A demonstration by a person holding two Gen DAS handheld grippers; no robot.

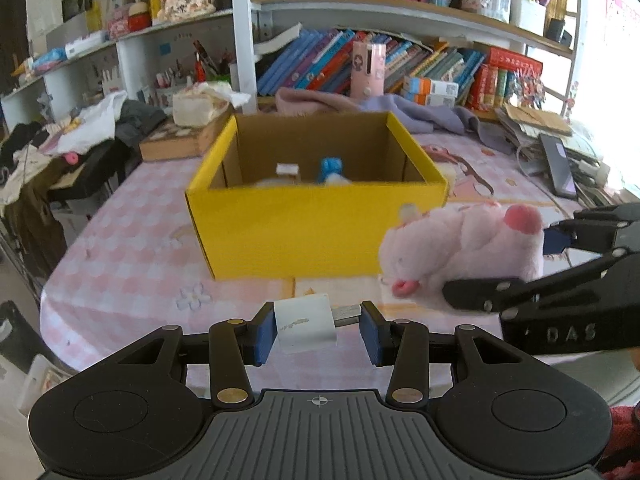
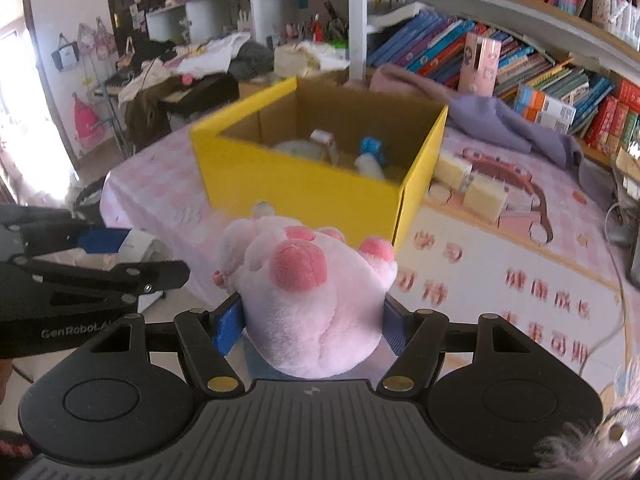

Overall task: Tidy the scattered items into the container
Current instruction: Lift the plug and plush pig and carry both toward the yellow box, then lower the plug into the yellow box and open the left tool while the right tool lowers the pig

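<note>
Daylight illumination, bright overall. Overexposed glare occupies the right edge of the left wrist view and the left edge of the right wrist view. Fisheye distortion bows the shelves [image 1: 400,4]. Motion blur softens the yellow box [image 1: 312,220] and the tabletop [image 2: 500,264] pattern.

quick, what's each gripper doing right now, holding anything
left gripper: closed on a small white plug-in charger block.
right gripper: closed on a fluffy pink plush paw toy.
</note>
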